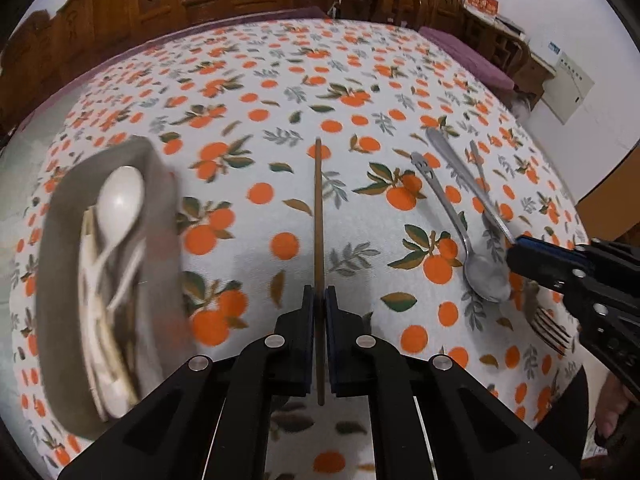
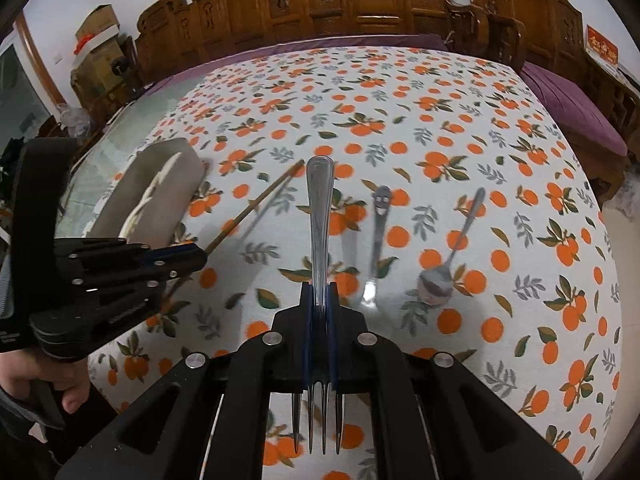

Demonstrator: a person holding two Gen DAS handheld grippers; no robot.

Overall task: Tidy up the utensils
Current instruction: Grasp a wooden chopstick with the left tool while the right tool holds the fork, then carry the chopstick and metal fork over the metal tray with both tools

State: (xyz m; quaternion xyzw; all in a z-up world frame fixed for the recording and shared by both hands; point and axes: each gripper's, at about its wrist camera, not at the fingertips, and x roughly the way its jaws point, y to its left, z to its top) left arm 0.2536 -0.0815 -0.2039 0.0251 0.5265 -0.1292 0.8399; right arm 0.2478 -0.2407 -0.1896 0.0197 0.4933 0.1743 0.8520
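The left gripper [image 1: 319,312] is clenched on one brown wooden chopstick [image 1: 318,240], which runs straight out between the blue pads and away over the tablecloth [image 1: 280,80]; its near end pokes back behind the pads. In the right wrist view the same chopstick [image 2: 256,210] slants up from the left gripper [image 2: 200,258] clear of the cloth, with a blurred shadow beside it.

The right gripper [image 2: 320,304] is clamped on one steel fork [image 2: 319,216]. Its handle points forward, away from the camera, and its four tines hang back behind the pads. From the left wrist view the right gripper [image 1: 516,252] enters at the right edge, with the fork's tines [image 1: 554,330] showing beneath it.

Outward from the grippers, two metal spoons lie on the cloth. One has a smiling face cut into its handle [image 2: 376,240]. The other, a plain spoon [image 2: 452,252], lies to the right of it, apart. In the left wrist view only the face-handled spoon [image 1: 452,220] can be told for sure, beside the right gripper's tip.

At the left stands one grey tray [image 1: 160,208], blurred. It holds one white spoon [image 1: 120,200] and some pale utensils too smeared to count. The right wrist view shows the tray [image 2: 176,188] behind the left gripper.

A person's hand [image 2: 48,384] grips the left tool's handle. Carved wooden furniture [image 2: 360,4] lines the far side.
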